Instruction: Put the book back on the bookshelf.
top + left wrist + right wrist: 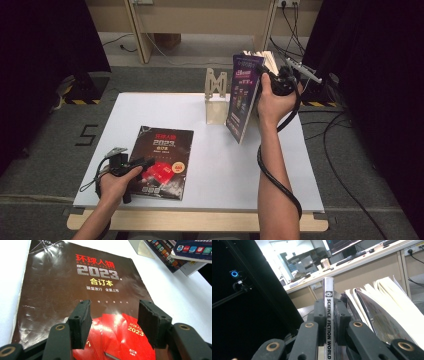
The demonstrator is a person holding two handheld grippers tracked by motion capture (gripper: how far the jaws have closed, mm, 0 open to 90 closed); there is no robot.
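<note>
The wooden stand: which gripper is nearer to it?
Right. The right gripper holds a magazine upright just beside the stand; the left gripper rests over the dark magazine at the table's near left.

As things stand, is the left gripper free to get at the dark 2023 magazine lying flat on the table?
Probably yes: the left gripper is open right over the dark 2023 magazine, nothing lying between.
</note>
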